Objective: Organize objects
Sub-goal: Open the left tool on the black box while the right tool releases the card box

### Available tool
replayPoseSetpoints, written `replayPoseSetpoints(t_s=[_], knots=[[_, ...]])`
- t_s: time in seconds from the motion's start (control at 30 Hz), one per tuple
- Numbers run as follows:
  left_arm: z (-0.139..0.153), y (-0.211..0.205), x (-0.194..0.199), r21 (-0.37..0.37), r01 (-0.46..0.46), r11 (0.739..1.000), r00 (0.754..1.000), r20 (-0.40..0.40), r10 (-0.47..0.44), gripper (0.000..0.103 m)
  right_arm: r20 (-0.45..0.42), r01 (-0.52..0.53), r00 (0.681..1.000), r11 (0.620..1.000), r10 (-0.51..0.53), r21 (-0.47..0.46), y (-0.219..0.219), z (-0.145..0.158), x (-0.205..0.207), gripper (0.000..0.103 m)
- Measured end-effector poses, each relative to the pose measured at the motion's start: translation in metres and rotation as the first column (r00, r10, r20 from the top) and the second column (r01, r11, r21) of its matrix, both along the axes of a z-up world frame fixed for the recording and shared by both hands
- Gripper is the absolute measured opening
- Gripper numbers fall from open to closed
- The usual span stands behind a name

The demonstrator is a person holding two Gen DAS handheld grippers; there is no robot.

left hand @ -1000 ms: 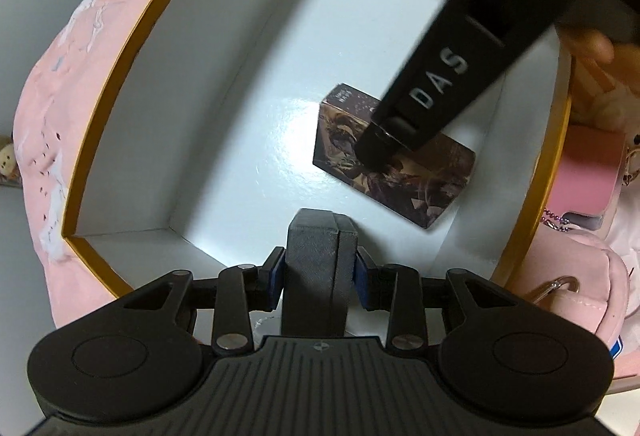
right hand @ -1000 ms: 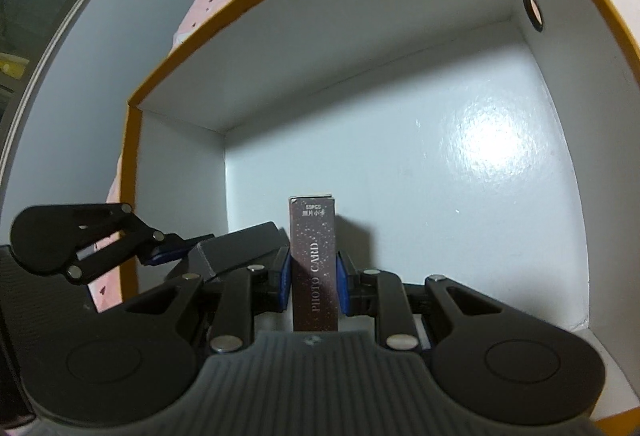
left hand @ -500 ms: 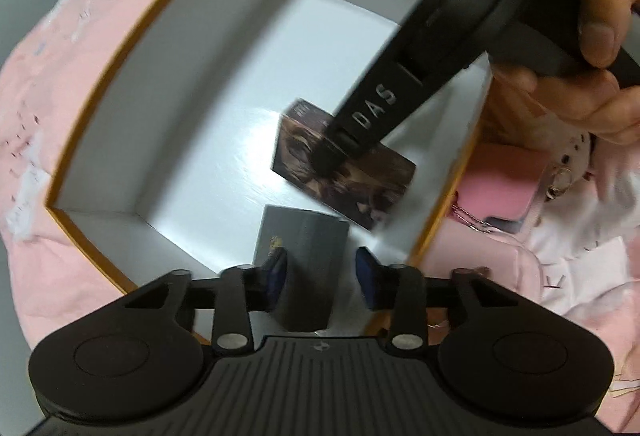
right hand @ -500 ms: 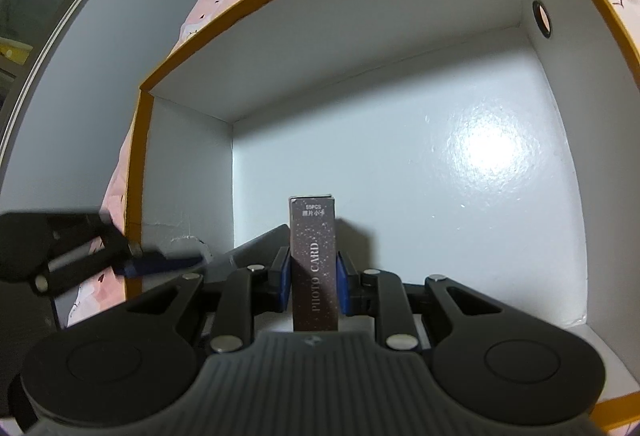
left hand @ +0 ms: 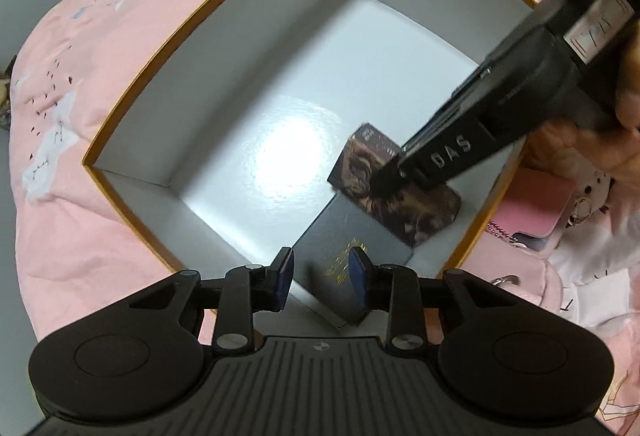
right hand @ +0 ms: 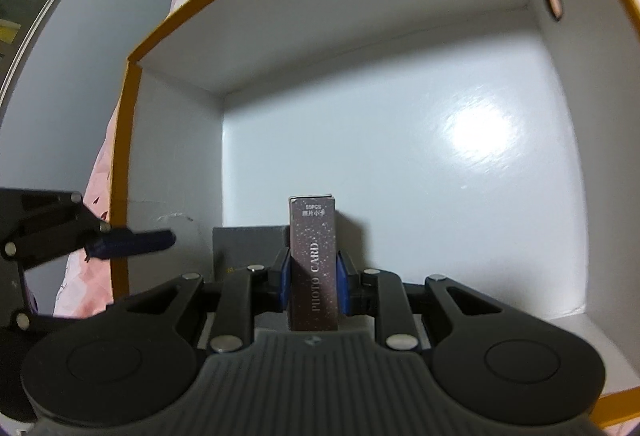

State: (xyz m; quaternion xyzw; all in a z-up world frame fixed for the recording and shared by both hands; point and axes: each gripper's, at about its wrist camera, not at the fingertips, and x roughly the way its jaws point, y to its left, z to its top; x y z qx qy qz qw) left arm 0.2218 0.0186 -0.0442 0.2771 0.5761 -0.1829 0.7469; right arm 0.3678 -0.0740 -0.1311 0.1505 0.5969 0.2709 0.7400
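Lying flat in the white orange-rimmed cardboard box (left hand: 224, 47), the dark grey booklet (left hand: 352, 256) is freed from the spread left tool (left hand: 321, 278); right tool (right hand: 311, 284) pinches the purple photo-card box (right hand: 314, 260).

- Light falls from overhead: a round white glare patch sits on the glossy floor of the storage box (left hand: 280, 83), near its middle in the left wrist view and right of the photo card box (right hand: 313, 260) in the right wrist view.
- Box walls are evenly lit and pale grey; the corners darken slightly.
- The photo card box throws a soft shadow on the wall behind it, to its right.
- The right claw (left hand: 390, 175) is smeared by motion blur in the left wrist view; the left claw (right hand: 132, 242) is blurred in the right wrist view.
- Fisheye distortion bows the box's orange rim; the frame corners vignette dark.
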Motion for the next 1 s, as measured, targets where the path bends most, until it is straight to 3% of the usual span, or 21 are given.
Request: replayPoseSetpoints(t_s=[0.17, 0.5, 0.77, 0.83, 1.0], knots=[[-0.008, 0.013, 0.008, 0.0, 0.008, 1.0, 1.0, -0.006, -0.008, 0.039, -0.023, -0.007, 1.0, 0.999, 0.008, 0.039, 0.005, -0.003, 0.004, 0.024], [-0.021, 0.011, 0.011, -0.004, -0.002, 1.0, 1.0, -0.001, 0.002, 0.039, -0.05, -0.006, 0.999, 1.0, 0.007, 0.018, 0.0, -0.012, 0.022, 0.025], [-0.022, 0.014, 0.017, -0.039, -0.04, 0.998, 0.999, -0.001, 0.04, 0.039, 0.02, -0.059, 0.998, 0.987, 0.062, -0.148, 0.005, -0.004, 0.025, 0.038], [-0.023, 0.015, 0.018, -0.043, -0.053, 0.998, 0.999, 0.001, 0.053, 0.039, 0.018, -0.061, 0.998, 0.986, 0.065, -0.153, 0.003, -0.012, 0.009, 0.038], [-0.025, 0.02, 0.02, -0.07, -0.085, 0.994, 0.996, -0.002, 0.085, 0.039, -0.005, -0.056, 0.998, 0.988, 0.056, -0.145, -0.006, -0.017, 0.012, 0.038]])
